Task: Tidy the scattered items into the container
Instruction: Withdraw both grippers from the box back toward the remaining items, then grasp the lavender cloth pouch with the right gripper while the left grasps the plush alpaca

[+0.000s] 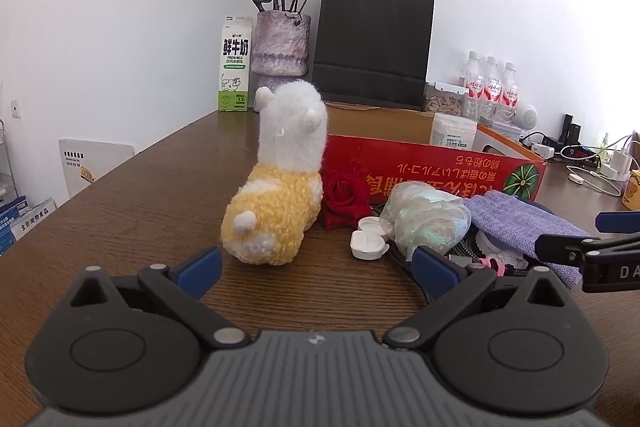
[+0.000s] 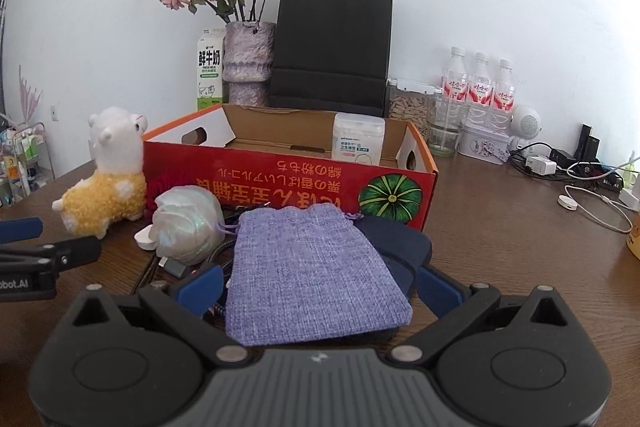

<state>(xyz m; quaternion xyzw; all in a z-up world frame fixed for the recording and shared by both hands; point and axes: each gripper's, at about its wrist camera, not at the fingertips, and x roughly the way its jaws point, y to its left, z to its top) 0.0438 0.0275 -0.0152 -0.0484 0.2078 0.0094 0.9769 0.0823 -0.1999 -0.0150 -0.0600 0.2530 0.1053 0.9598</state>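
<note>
Brown wood-grain desk (image 1: 132, 211). Red box (image 2: 288, 183) with yellow lettering and a green striped pumpkin print, orange rim. Yellow-and-white plush alpaca (image 1: 280, 187). Lilac woven pouch (image 2: 312, 267). Deep red rose (image 1: 344, 195). Iridescent pearly bundle (image 2: 188, 227). Blue pads on black gripper fingers (image 1: 200, 269).

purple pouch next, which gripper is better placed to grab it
Right. The purple pouch lies directly between the open right gripper's fingers. The left gripper, also open, faces bare table near the plush, with the pouch off to its side.
</note>
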